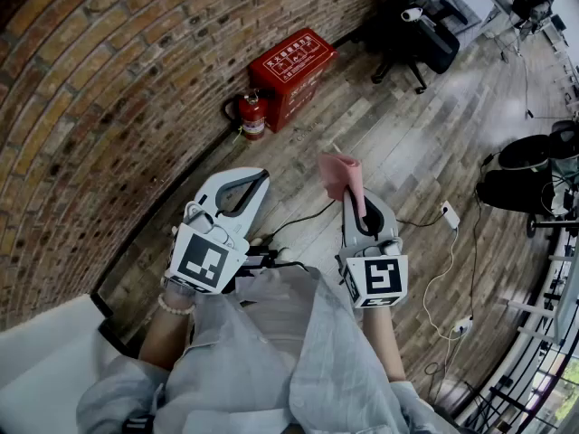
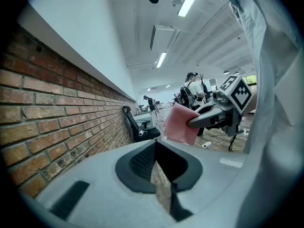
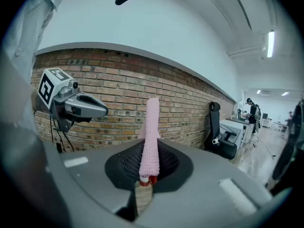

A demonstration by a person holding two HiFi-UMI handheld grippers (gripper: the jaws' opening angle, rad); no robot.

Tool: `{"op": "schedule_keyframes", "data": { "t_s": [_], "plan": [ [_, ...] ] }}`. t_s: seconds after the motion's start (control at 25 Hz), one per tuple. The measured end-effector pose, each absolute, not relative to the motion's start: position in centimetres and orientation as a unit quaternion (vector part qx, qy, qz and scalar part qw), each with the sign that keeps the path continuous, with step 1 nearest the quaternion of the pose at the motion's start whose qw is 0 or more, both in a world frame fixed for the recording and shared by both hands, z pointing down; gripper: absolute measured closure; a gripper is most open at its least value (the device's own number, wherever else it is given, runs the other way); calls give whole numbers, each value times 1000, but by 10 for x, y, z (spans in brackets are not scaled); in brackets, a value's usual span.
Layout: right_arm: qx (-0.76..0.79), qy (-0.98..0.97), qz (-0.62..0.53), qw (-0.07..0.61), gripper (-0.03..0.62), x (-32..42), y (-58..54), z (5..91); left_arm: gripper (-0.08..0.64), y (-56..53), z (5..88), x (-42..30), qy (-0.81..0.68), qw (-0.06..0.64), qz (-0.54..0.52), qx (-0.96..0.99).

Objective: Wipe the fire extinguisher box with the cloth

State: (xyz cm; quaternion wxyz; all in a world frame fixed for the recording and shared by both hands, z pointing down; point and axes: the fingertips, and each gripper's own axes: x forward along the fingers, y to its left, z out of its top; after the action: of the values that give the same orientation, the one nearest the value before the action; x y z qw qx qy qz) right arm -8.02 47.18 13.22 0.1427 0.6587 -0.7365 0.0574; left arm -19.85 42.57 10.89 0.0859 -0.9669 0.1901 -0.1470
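The red fire extinguisher box [image 1: 291, 75] stands on the wooden floor against the brick wall, with a red extinguisher [image 1: 252, 116] beside it. My right gripper [image 1: 349, 193] is shut on a pink cloth [image 1: 342, 175], which stands up from the jaws [image 3: 152, 137] and shows in the left gripper view as well [image 2: 179, 123]. My left gripper [image 1: 260, 178] is to its left, jaws together with nothing between them. Both grippers are held in the air, well short of the box. A bit of red [image 3: 145, 179] shows below the cloth through the right jaws.
The curved brick wall [image 1: 109, 89] runs along the left. A black office chair [image 1: 421, 34] stands beyond the box. Cables and a white plug [image 1: 450, 213] lie on the floor at right, near black equipment [image 1: 525, 179]. A white surface [image 1: 36, 351] lies at lower left.
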Motion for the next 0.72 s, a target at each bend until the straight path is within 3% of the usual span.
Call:
{"op": "schedule_keyframes", "data": {
  "t_s": [0.72],
  "plan": [
    [644,-749,40,149,572,-47,486,134,563,439,109,-164,207,94,-160,-961]
  ]
}}
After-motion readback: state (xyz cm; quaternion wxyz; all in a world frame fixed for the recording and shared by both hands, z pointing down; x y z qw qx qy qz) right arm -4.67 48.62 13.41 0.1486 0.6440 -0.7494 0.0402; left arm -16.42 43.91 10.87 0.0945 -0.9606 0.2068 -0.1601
